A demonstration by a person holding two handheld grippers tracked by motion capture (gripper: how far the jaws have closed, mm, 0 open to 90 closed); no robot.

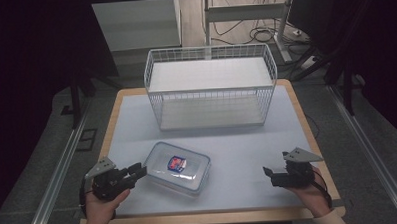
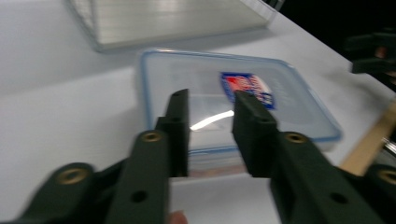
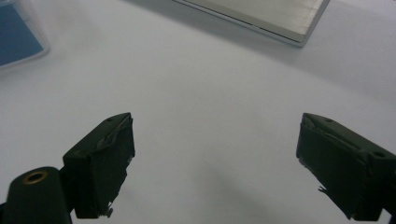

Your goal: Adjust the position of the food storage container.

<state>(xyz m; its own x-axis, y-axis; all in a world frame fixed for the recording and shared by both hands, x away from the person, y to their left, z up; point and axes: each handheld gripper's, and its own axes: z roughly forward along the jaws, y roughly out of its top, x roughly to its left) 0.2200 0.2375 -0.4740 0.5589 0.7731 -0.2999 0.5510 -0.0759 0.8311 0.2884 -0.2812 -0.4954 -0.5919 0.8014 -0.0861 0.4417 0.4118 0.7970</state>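
A clear lidded plastic container (image 1: 194, 168) with a red and blue label lies flat on the white table top, in the near left half. My left gripper (image 1: 137, 170) reaches in from the left, its fingertips at the container's left end. In the left gripper view the gripper (image 2: 211, 100) has its jaws a narrow gap apart over the near edge of the container (image 2: 201, 70), and I see nothing pinched between them. My right gripper (image 1: 268, 173) rests at the near right, well clear of the container. Its jaws stand wide apart over bare table (image 3: 215, 135). A corner of the container (image 3: 18, 37) shows far left.
A white wire basket (image 1: 209, 50) stands at the back centre of the table, its base plate seen from both grippers (image 2: 163, 23) (image 3: 261, 16). The wooden table edge (image 1: 307, 123) frames the white mat. Dark floor, rails and cables lie beyond.
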